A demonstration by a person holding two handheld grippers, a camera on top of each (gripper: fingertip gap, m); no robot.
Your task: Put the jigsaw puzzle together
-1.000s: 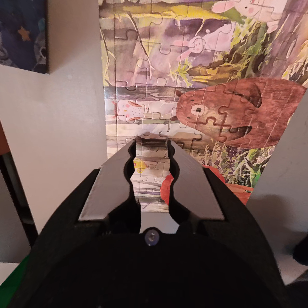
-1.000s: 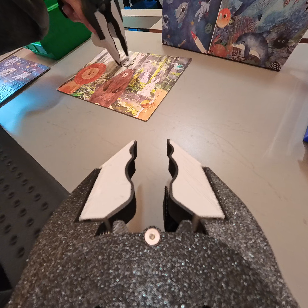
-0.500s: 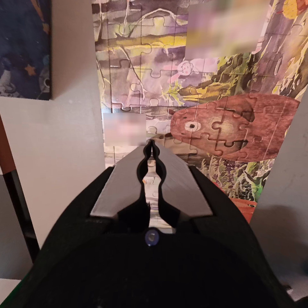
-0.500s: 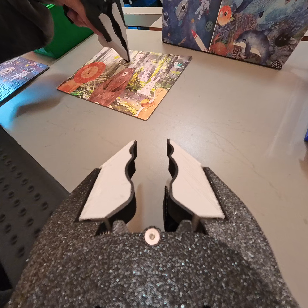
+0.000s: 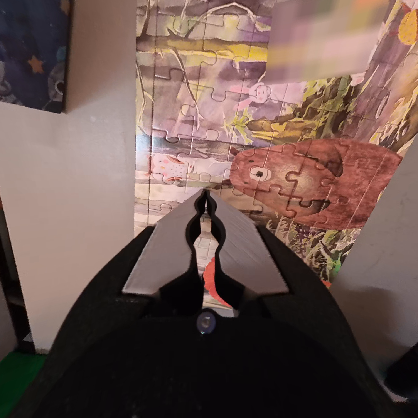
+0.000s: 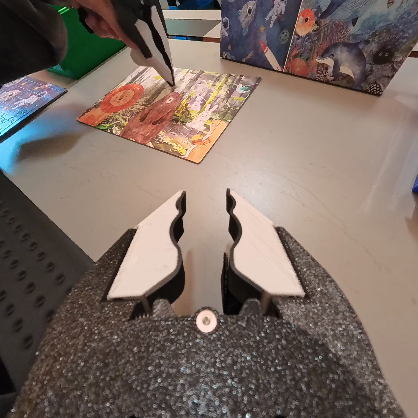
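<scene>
The left gripper (image 5: 205,191) has its fingers (image 5: 235,228) clenched tip to tip with nothing seen between them, and the tips press down on the puzzle (image 5: 203,117) just beside the brown bear's (image 5: 316,181) head, near the puzzle's far edge. In the right wrist view the same left gripper (image 6: 171,84) slants down from a hand (image 6: 106,24) at the upper left, its point touching the puzzle (image 6: 172,113) between the lion (image 6: 121,97) and the bear (image 6: 162,113). The right gripper (image 6: 205,199) hangs released, its white fingers (image 6: 149,248) spread apart over bare bench (image 6: 294,181), well apart from the puzzle. The puzzle lies flat toward the bench's far left part. A picture box (image 6: 316,38) stands at the far edge, a second, dark blue puzzle (image 6: 22,101) at the left edge, and a green bin (image 6: 90,49) behind it.
</scene>
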